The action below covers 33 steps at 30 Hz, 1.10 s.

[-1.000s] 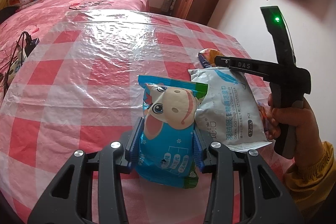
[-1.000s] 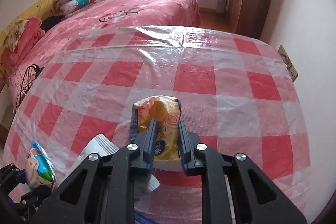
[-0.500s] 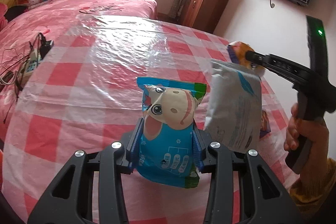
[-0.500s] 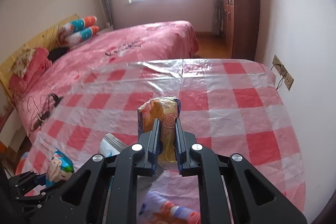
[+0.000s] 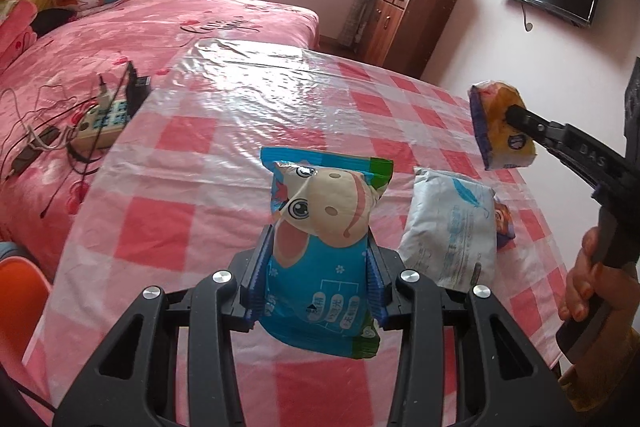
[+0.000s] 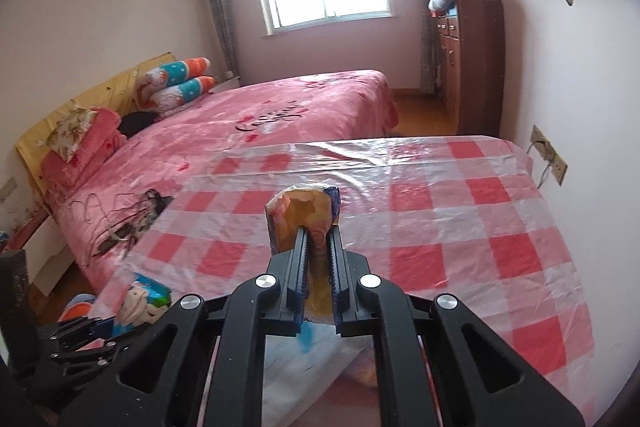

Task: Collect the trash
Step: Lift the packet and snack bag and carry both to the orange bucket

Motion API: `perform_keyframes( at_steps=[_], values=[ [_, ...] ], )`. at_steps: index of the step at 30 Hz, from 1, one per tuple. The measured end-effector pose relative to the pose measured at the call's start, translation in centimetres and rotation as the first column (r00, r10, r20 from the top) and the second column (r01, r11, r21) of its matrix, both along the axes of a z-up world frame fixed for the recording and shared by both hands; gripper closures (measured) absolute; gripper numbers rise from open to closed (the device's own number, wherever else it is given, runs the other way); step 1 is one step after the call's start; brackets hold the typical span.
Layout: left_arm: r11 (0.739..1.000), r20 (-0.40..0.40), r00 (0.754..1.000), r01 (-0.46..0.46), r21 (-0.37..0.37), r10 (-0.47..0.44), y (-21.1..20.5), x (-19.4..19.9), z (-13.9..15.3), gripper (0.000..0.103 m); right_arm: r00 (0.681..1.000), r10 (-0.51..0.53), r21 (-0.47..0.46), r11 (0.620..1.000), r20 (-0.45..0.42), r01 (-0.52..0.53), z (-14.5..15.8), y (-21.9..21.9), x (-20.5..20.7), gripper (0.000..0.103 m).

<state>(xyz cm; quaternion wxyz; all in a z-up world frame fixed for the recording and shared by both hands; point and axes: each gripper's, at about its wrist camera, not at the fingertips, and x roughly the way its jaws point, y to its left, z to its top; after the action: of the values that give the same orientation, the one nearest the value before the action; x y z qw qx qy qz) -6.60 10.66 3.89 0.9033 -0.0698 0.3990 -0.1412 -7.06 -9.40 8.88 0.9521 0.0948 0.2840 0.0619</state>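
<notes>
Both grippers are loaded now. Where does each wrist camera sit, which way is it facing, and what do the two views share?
Left wrist: sits behind the left gripper, facing across the checked table toward the window; its fingers clamp the blue cartoon packet; the person's right hand and right gripper show at right.
Right wrist: sits behind the right gripper, raised above the table, facing the bed; its fingers pinch the orange wrapper.
Shared: both packets, white pouch, bed, window, wooden cabinet.
</notes>
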Motion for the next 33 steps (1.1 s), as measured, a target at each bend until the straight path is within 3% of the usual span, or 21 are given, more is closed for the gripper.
perform_keyframes(
  at_steps=[19,33],
  values=[
    [0.987,0.018,0.988,-0.156,0.034,0.155,9.3,-4.0,0.7,0.060,0.974,0.221,-0.012,0.975,-0.053,-0.222,-0.5,10.4,-3.9,0.092],
    [0.941,0.012,0.943,-0.331,0.074,0.331,18.0,-7.8,-0.3,0.060,0.906,0.414,-0.038,0.907,-0.094,-0.418,-0.1,20.0,-5.1,0.092]
  ],
)
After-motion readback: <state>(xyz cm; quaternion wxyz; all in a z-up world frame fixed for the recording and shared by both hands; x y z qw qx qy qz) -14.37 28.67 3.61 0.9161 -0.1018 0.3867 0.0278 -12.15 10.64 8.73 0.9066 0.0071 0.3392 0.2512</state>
